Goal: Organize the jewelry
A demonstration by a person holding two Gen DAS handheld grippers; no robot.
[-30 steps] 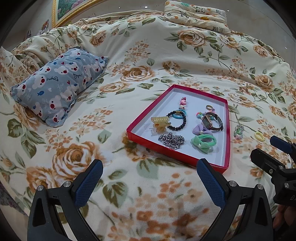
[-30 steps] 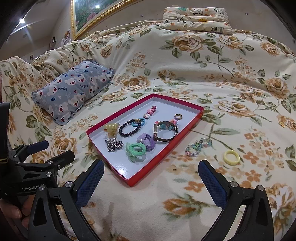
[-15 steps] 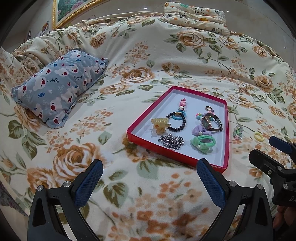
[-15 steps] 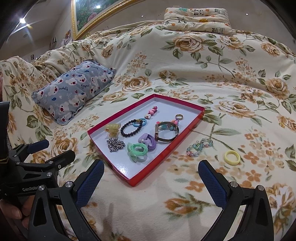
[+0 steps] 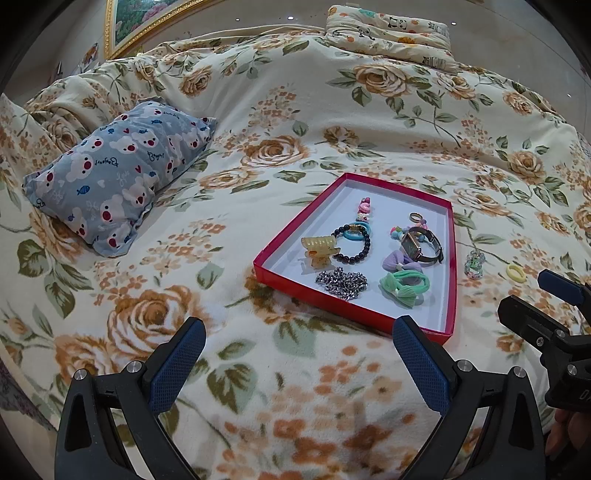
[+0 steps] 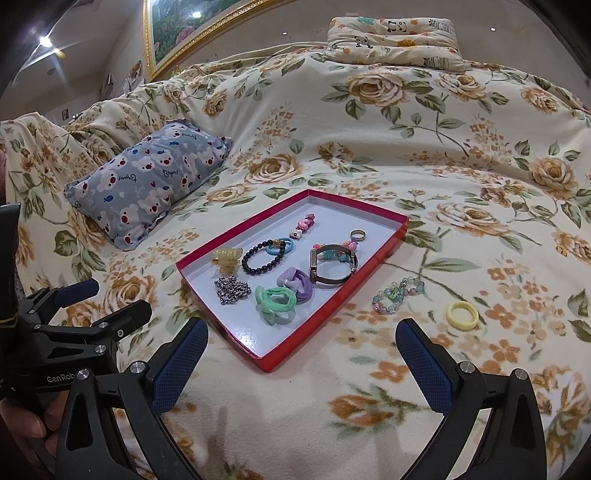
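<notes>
A red-rimmed tray with a white floor lies on the floral bed. In it are a watch, a black bead bracelet, a silver chain, green and purple hair ties, a yellow claw clip, a ring. Outside the tray, to its right, lie a glass bead bracelet and a yellow hair ring. My left gripper and right gripper are open and empty, short of the tray.
A blue bear-print pillow lies to the left of the tray. A panda-print pillow lies at the far end of the bed. A gold-framed picture hangs behind. Each gripper shows at the other view's edge.
Both views have shifted slightly; the tray sits a little lower and closer in the right wrist view. No object has moved and both grippers stay open.
</notes>
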